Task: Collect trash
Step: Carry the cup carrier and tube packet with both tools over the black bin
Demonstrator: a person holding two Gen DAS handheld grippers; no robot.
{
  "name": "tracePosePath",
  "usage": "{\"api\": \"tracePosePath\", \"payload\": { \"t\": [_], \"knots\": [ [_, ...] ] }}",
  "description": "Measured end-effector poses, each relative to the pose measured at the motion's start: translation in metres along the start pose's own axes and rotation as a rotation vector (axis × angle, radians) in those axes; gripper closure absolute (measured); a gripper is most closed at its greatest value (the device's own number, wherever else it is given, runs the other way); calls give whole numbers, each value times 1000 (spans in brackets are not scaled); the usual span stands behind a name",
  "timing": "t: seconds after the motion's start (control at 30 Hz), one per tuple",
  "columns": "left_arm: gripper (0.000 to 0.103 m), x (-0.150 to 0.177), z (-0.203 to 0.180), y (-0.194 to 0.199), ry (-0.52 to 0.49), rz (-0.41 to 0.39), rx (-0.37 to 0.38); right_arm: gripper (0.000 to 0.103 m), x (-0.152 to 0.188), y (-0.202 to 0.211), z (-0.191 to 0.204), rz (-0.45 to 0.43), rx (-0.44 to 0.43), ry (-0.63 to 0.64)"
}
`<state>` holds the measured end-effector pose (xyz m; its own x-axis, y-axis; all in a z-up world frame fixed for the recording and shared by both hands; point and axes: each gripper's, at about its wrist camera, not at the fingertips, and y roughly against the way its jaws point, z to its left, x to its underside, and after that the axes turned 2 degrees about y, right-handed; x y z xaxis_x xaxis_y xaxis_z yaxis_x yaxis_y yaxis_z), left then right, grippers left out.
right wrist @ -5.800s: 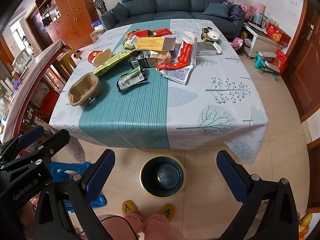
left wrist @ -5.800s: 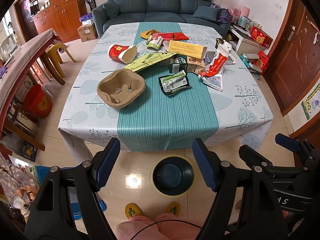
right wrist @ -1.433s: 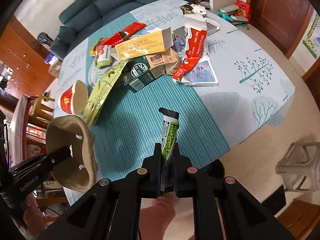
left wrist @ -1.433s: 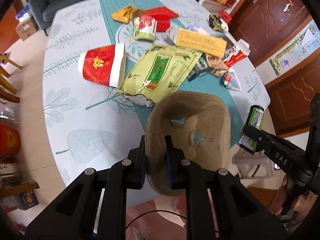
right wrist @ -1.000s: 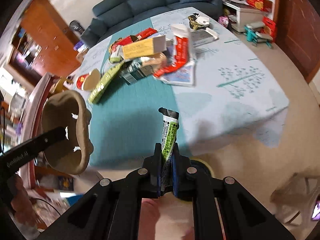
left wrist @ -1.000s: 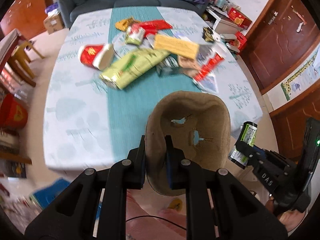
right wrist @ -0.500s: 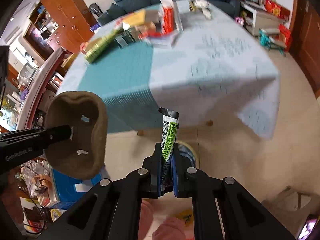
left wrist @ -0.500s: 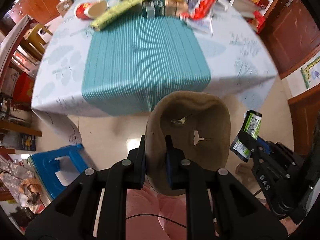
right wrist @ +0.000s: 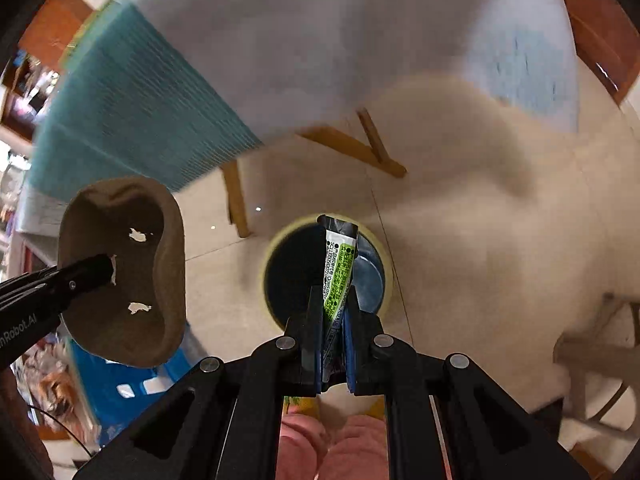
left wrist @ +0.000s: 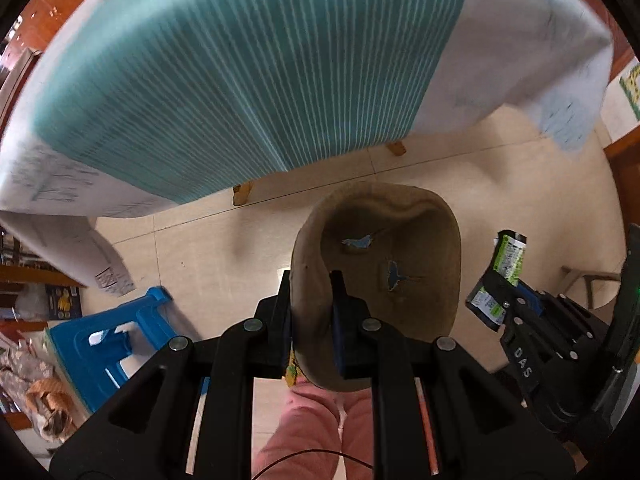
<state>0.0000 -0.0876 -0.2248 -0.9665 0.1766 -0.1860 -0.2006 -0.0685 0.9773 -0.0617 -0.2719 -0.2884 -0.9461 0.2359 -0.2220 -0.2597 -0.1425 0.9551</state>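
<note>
Gripping the rim of a moulded pulp cup carrier (left wrist: 384, 264), the left gripper (left wrist: 310, 316) has its black fingers, faced with blue pads, clamped on either side of the carrier wall. Carrier: brown fibre, matte and rough, rounded and bowl-like, with two torn star-cut openings in its floor; held in the air above the tiled floor, on its side with the hollow towards the camera. In the right wrist view it hangs at the left edge, just beside the bin.

Right gripper (right wrist: 332, 320): fingers pressed together on a flat snack wrapper (right wrist: 339, 268). Wrapper: glossy film, long and narrow, black at the top seam, white and bright green below, covered in small black print too fine to read. It stands upright out of the fingers, directly over the open mouth of a trash bin (right wrist: 276, 264).

Bin: round, yellow rim, dark interior with a shiny bluish base, standing on pale beige floor tiles.

Tablecloth (left wrist: 240, 60): teal with thin white stripes at centre, pale grey with faint tree prints at the sides, hanging over the table edge; blurred.

Blue plastic stool (left wrist: 108, 336): lower left on the floor.

Lettering: "DAS" on the right gripper body, "nRobot.AI" partly visible on the left.
</note>
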Motion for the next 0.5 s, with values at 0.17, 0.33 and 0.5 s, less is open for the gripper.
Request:
{"api": "tracePosePath", "payload": {
  "t": [0.17, 0.33, 0.5],
  "knots": [
    [90, 2, -15, -58, -31, 14, -5, 95, 16, -47, -17, 7, 12, -62],
    [90, 1, -30, -103, -62, 10, 11, 95, 25, -88, -28, 14, 34, -90],
    [90, -2, -39, -143, -90, 5, 17, 95, 33, -124, -35, 18, 57, -114]
  ]
}}
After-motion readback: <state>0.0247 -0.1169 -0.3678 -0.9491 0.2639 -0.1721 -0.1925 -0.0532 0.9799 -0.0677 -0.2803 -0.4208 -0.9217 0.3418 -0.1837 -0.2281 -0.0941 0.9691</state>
